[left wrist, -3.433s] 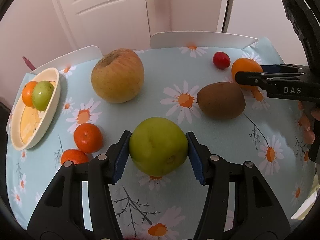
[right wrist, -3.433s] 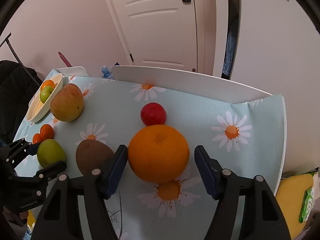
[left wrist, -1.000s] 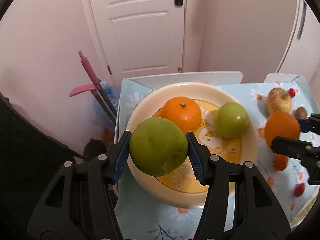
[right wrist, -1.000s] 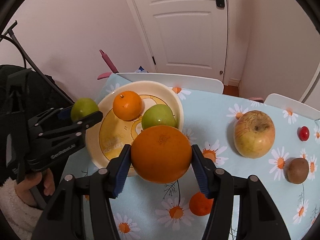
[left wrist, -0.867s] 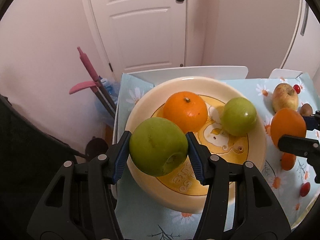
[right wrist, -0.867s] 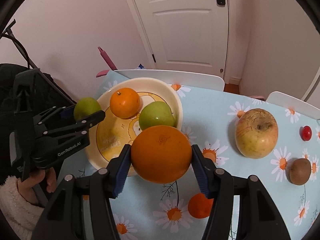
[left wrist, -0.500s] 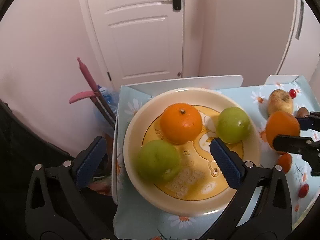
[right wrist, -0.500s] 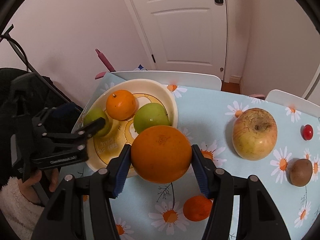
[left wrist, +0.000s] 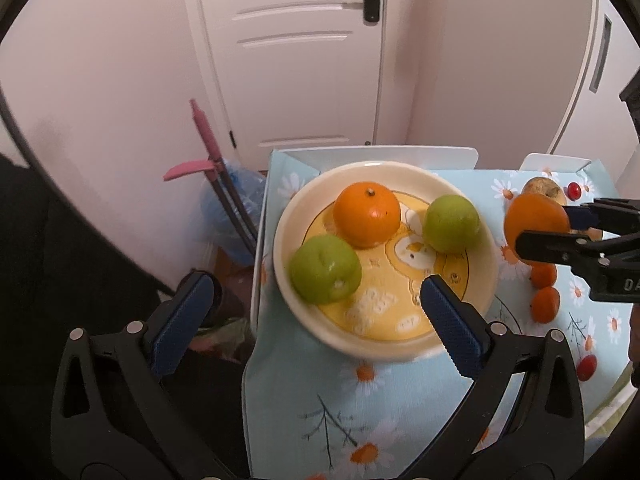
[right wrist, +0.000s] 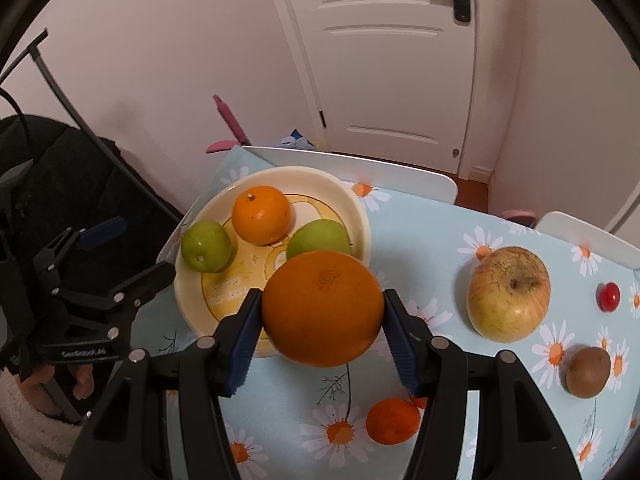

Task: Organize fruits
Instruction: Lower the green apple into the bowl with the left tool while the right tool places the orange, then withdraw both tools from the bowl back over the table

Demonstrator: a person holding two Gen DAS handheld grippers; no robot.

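A cream bowl (left wrist: 490, 264) (right wrist: 360, 212) at the table's left end holds a green apple (left wrist: 325, 269) (right wrist: 206, 246), an orange (left wrist: 367, 214) (right wrist: 261, 214) and a second green fruit (left wrist: 451, 223) (right wrist: 318, 236). My left gripper (left wrist: 316, 308) (right wrist: 128, 248) is open and empty above the bowl's near left side. My right gripper (right wrist: 322, 332) is shut on a large orange (right wrist: 323, 308) (left wrist: 536, 220), held above the table just right of the bowl.
On the daisy tablecloth (right wrist: 440, 240) lie a big yellow apple (right wrist: 508, 293), a kiwi (right wrist: 588, 372), a small red fruit (right wrist: 608, 297) and small tangerines (right wrist: 393, 420) (left wrist: 545, 304). A pink-handled tool (left wrist: 208, 140) and a door stand behind the table's left end.
My left gripper opened and let the green apple go; it now rests in the bowl. The gripper has drawn back slightly. My right gripper keeps the large orange near the bowl's edge.
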